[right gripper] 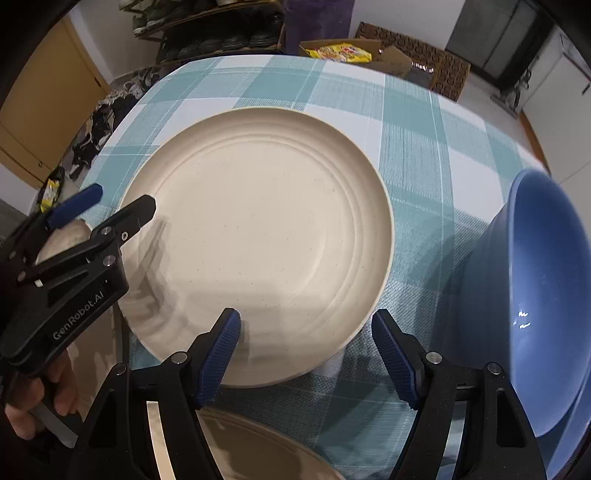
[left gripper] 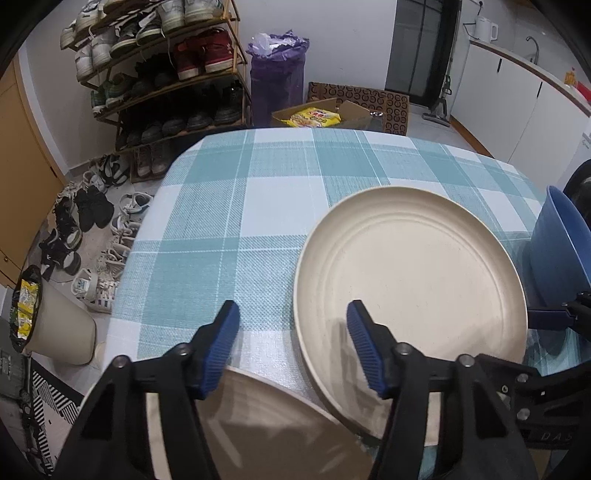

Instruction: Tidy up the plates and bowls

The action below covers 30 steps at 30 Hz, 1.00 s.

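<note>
Left gripper (left gripper: 293, 345) fingers wide, over plate (left gripper: 410, 295) rim. Right gripper (right gripper: 306, 356) fingers wide, empty. Bowl (right gripper: 535, 295) beside plate on surface (left gripper: 229, 206).

A lived-in home, entry hall running into a kitchen

A wooden shoe rack (left gripper: 162, 70) crammed with sneakers stands against the wall, with more shoes (left gripper: 88, 236) scattered on the floor beside it; a table (left gripper: 258, 206) wears a teal-and-white checked cloth and carries a cream plate (left gripper: 413, 280) and a blue bowl (left gripper: 557, 243) (ordinary household dishes); an open cardboard box (left gripper: 321, 116) of yellow snack packets sits on the floor near a purple bag (left gripper: 277, 70), and at the far right a white cabinet run (left gripper: 517, 88) carries a kettle (left gripper: 485, 26) and a faucet (left gripper: 533, 46).
</note>
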{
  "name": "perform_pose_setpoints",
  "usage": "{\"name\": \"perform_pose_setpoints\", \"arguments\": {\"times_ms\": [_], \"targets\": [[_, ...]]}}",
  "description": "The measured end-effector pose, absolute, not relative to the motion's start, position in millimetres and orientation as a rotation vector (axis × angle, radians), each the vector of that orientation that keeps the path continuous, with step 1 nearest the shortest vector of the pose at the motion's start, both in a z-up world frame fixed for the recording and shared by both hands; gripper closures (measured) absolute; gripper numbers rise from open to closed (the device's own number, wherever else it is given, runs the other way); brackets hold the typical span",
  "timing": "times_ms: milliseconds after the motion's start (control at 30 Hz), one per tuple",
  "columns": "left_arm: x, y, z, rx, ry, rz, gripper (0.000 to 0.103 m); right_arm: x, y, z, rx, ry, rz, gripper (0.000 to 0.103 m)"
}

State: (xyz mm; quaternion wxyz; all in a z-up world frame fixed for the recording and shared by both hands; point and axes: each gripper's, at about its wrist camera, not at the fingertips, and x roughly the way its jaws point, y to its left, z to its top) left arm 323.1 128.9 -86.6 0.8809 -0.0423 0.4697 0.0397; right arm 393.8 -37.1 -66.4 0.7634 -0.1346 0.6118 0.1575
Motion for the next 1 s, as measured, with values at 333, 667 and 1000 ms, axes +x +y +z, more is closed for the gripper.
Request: {"name": "perform_pose_setpoints", "arguments": {"times_ms": [333, 667, 1000], "targets": [[322, 122, -91, -0.102, 1.002, 0.028, 0.07, 398, -40, -62, -0.271, 1.32, 0.358, 0.041], [319, 119, -89, -0.078, 0.978, 0.039, 0.076, 396, -46, -57, -0.263, 1.294, 0.364, 0.051], [312, 122, -80, -0.074, 0.939, 0.049, 0.076, 391, -45, -45, -0.319, 1.199, 0.352, 0.065]]}}
